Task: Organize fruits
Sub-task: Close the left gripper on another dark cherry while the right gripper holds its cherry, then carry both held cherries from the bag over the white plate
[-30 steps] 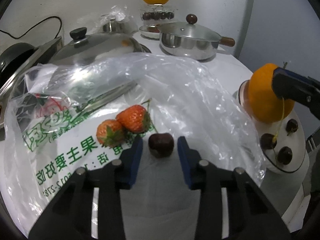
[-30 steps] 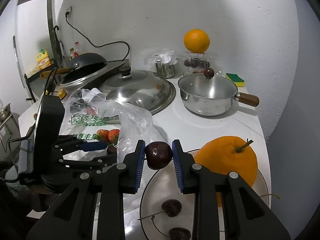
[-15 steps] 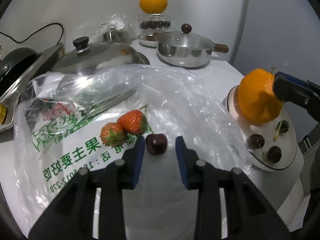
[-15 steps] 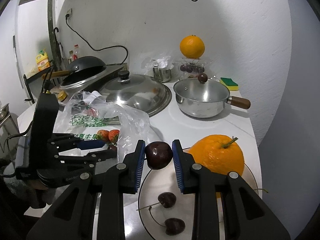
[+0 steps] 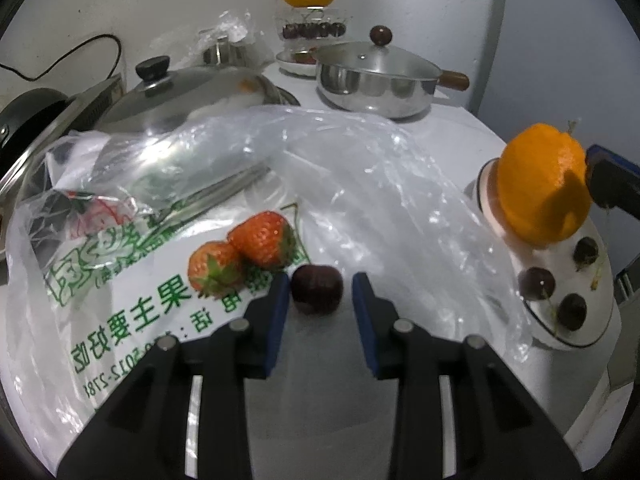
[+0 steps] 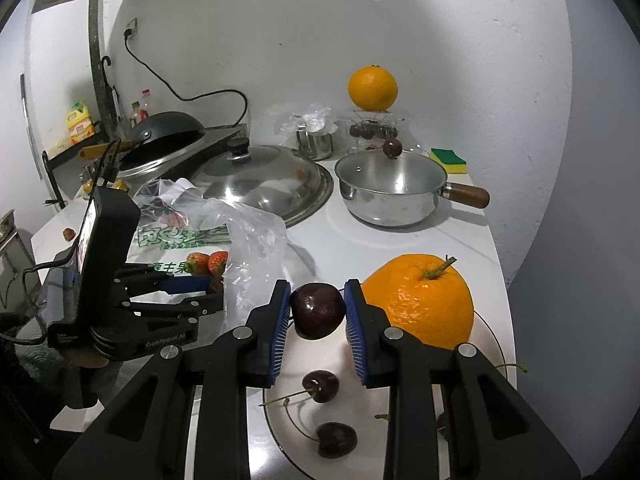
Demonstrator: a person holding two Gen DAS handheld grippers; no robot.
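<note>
My right gripper (image 6: 317, 312) is shut on a dark cherry (image 6: 318, 310) and holds it above the white plate (image 6: 490, 340). The plate holds a large orange (image 6: 420, 300) and loose cherries (image 6: 320, 386). My left gripper (image 5: 320, 292) is open, its fingers on either side of another dark cherry (image 5: 317, 288) that lies on the clear plastic bag (image 5: 360, 184). Two strawberries (image 5: 244, 252) lie just left of that cherry. The plate also shows in the left wrist view (image 5: 592, 328) at the right, with the orange (image 5: 544, 184) on it.
A steel saucepan with lid (image 6: 390, 188) and a large pot lid (image 6: 260, 176) stand behind the bag. A second orange (image 6: 373, 88) sits on a clear box of cherries by the wall. A sponge (image 6: 448, 158) lies at the back right. A stray strawberry (image 6: 69, 234) lies far left.
The right gripper has drawn back over the plate with the cherry still in it. The left gripper has stayed open around the cherry on the bag.
</note>
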